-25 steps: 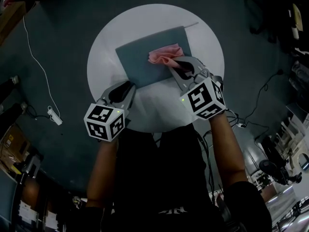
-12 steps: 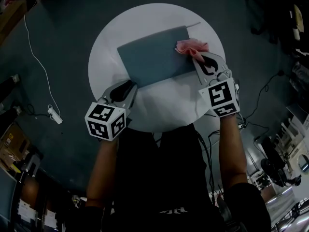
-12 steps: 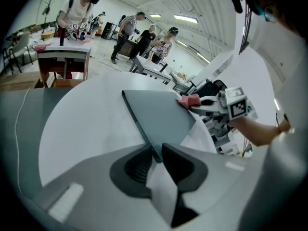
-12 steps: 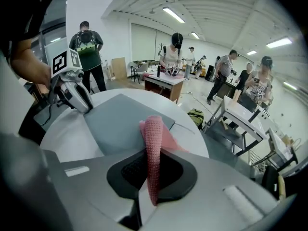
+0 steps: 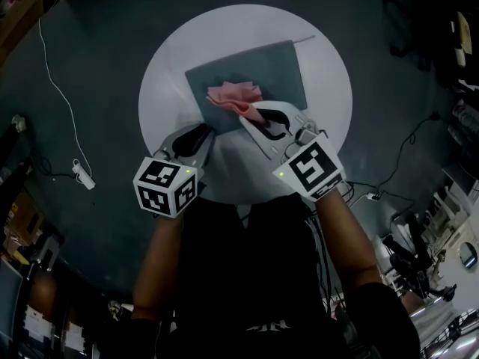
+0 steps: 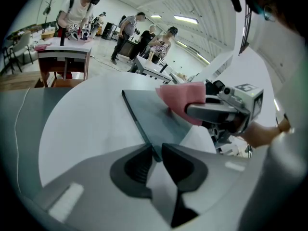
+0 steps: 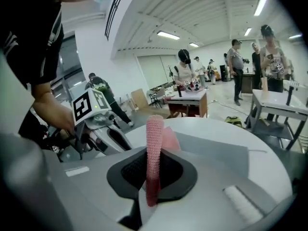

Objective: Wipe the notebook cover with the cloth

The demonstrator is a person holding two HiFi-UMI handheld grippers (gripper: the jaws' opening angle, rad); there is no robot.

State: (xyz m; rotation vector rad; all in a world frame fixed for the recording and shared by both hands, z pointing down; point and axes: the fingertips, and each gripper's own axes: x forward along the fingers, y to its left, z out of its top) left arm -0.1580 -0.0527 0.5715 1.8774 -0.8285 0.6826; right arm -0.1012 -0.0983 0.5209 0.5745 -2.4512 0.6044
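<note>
While you wipe, table [image 5: 168, 66]: round, white; notebook [image 5: 278, 67] lies flat on it and may skid if your left gripper [image 5: 203, 132], jaws clamped on its near corner, slips. Right gripper [image 5: 253, 112]: jaws pinching the pink cloth [image 5: 232, 94] on the cover; hard drag could pull it free.

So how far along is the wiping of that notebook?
Done: the right gripper has the pink cloth clamped in its jaws, and the left gripper pins the grey notebook by its near corner. In hand: the cloth rests on top of the notebook, towards its near left part. Left: no dirt shows, so how much remains cannot be told.
</note>
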